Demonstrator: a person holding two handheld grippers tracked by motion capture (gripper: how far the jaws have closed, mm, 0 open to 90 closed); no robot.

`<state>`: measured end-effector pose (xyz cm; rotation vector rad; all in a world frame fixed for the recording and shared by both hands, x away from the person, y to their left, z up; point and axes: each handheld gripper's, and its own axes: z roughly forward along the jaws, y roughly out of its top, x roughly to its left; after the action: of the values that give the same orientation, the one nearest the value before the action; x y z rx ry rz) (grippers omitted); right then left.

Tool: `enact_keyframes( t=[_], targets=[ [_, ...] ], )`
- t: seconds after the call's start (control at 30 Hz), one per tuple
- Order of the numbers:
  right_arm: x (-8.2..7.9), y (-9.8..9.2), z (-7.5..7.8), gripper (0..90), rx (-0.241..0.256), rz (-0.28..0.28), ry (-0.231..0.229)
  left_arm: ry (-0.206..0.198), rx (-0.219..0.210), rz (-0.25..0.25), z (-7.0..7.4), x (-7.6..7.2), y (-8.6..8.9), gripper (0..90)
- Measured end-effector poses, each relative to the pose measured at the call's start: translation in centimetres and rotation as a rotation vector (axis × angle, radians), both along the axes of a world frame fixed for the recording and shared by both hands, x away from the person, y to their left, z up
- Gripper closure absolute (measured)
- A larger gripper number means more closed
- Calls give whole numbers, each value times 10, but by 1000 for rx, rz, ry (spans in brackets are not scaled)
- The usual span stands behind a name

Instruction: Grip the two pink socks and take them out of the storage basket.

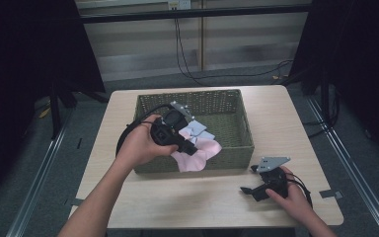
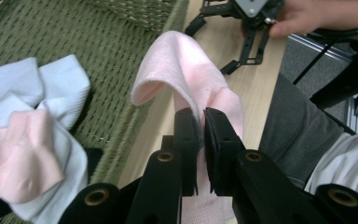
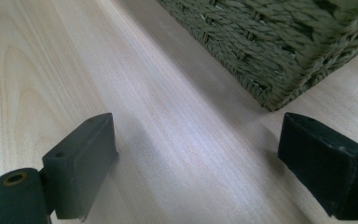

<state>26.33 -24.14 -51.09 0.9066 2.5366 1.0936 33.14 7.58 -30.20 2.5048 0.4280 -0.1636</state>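
Over on the left, the person's left hand [image 1: 137, 144] tips the left gripper [image 1: 193, 148] down over the front edge of the woven basket [image 1: 242, 129]. Its fingers [image 2: 186, 140] are pressed together on a fold of the pink sock [image 2: 186, 70], pinching it near the middle, so the free part curls over above the tips and the rest hangs below. From the high view the sock drapes across the basket's front rim, partly inside and partly over the outer wall, which suggests it is either being lifted out or set in; I cannot tell which from here. Pinching a bunched fold rather than an edge looks like a way to keep such limp fabric from slipping.

Inside the basket, just beside the gripper, lies a small heap of light blue socks [image 2: 46, 88] with another pink sock [image 2: 21, 149] on top, loose on the woven floor.

Moving right, the bare tabletop [image 1: 187, 197] runs in front of the basket. There the right gripper [image 1: 250, 178] rests low on the wood in the person's right hand [image 1: 296, 197], close to the basket's front right corner. Its fingers [image 3: 81, 161] are spread wide and hold nothing, with only wood grain between them. It seems parked, pointing toward the basket, perhaps ready to take the sock's hanging end.
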Motion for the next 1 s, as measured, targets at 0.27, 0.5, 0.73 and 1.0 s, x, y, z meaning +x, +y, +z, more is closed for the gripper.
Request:
enact_keyframes(
  t=[0.27, 0.5, 0.73, 1.0],
  targets=[
    [0, 0, 0, 106, 0, 0, 0, 15, -17, -50, -7, -15, -6, 831],
    [0, 0, 0, 106, 0, 0, 0, 14, -41, -79, -18, -14, -8, 551],
    [0, 0, 0, 106, 0, 0, 0, -45, -46, -16, -18, 2, -3, 455],
    [0, 0, 0, 106, 0, 0, 0, -62, -35, 83, -33, 33, 12, 433]
  ],
)
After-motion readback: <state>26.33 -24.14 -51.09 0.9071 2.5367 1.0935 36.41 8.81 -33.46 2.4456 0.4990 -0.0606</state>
